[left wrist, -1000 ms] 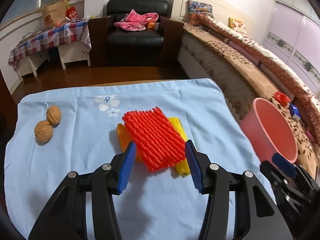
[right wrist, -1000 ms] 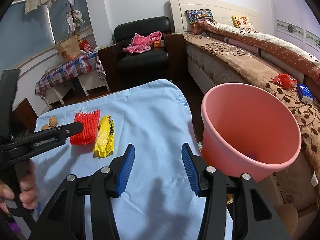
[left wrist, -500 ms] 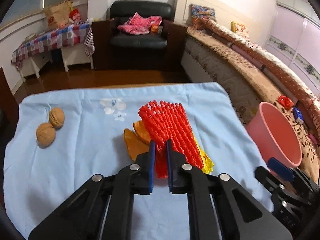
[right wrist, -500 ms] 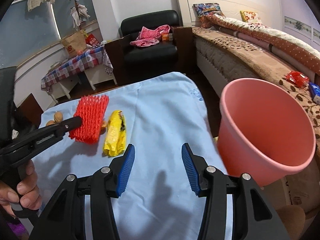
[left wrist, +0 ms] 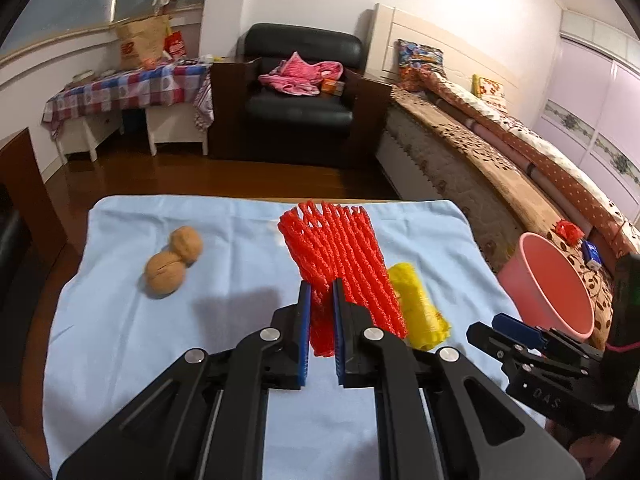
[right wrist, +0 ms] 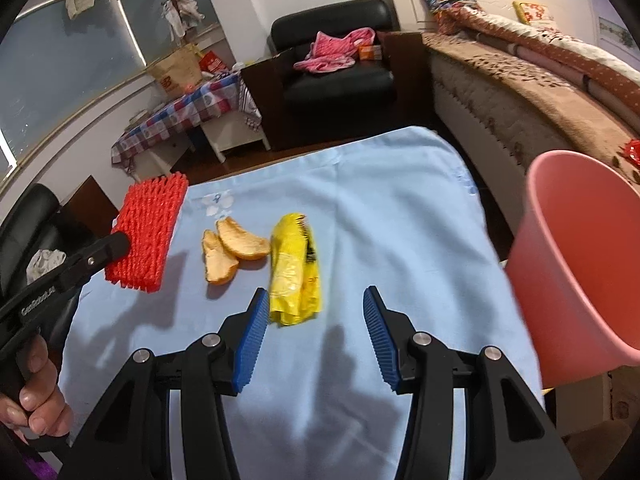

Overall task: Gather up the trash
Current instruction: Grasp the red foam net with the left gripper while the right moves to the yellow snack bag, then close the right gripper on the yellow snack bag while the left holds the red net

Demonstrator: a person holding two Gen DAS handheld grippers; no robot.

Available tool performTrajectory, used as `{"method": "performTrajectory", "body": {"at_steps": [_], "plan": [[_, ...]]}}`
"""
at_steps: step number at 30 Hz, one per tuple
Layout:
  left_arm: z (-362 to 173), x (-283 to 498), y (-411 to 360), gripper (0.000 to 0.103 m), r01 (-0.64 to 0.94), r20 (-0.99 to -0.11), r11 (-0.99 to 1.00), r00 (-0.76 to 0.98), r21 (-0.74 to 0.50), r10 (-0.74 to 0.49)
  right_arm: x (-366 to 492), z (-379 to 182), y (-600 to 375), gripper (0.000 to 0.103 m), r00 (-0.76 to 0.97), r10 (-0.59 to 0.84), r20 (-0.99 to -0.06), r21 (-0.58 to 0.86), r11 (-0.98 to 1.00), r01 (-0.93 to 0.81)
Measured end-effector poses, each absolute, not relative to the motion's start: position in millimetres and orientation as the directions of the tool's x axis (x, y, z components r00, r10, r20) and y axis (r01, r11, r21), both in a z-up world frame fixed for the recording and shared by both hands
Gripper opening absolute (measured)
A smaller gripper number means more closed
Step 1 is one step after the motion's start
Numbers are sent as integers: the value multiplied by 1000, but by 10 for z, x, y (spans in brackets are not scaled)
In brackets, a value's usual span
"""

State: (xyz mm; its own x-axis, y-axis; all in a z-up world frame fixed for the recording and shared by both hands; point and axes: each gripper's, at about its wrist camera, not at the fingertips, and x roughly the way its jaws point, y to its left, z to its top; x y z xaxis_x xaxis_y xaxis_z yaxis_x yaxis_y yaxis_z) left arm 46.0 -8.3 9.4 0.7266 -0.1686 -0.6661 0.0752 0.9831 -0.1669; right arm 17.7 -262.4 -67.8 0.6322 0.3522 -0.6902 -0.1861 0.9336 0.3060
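My left gripper [left wrist: 321, 286] is shut on the near edge of a red foam fruit net [left wrist: 340, 256], which hangs lifted off the blue cloth. In the right wrist view the red net [right wrist: 150, 232] shows at the left, clear of the table, held by the left gripper [right wrist: 120, 246]. My right gripper [right wrist: 314, 312] stands open just above the cloth, with the near end of a crumpled yellow wrapper [right wrist: 294, 276] by its left finger. Orange peel pieces [right wrist: 234, 250] lie left of the wrapper. A pink bin [right wrist: 584, 260] stands at the table's right edge.
Two walnuts [left wrist: 172, 260] rest on the blue tablecloth [left wrist: 128, 340] at the left. A bed [left wrist: 500, 152] runs along the right behind the pink bin [left wrist: 548, 284]. A black armchair [left wrist: 298, 92] and a checked side table [left wrist: 128, 88] stand beyond the wooden floor.
My left gripper shut on the red net and lifted it off the cloth, uncovering the orange peel. My right gripper moved left toward the yellow wrapper, still open.
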Motion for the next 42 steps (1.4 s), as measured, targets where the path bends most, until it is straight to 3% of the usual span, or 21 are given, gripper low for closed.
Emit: {"method": "performTrajectory", "body": {"at_steps": [16, 18, 21, 25, 42], "plan": [[51, 297, 68, 10, 68, -674, 977, 714, -202, -189, 474, -765, -2131, 48, 609, 309, -731, 213, 951, -226], [44, 290, 69, 9, 68, -676, 977, 712, -203, -190, 498, -809, -2082, 43, 603, 303, -738, 201, 952, -233], [35, 288, 55, 10, 66, -681, 976, 707, -206, -191, 529, -879, -2031, 21, 587, 295, -754, 188, 953, -238], [40, 281, 31, 9, 70, -681, 976, 706, -205, -194, 515, -914, -2061, 12, 585, 290, -758, 185, 955, -233], [155, 241, -208, 9, 114, -669, 974, 711, -193, -216, 215, -593, -2553, 9, 675, 233, -700, 188, 972, -141]]}}
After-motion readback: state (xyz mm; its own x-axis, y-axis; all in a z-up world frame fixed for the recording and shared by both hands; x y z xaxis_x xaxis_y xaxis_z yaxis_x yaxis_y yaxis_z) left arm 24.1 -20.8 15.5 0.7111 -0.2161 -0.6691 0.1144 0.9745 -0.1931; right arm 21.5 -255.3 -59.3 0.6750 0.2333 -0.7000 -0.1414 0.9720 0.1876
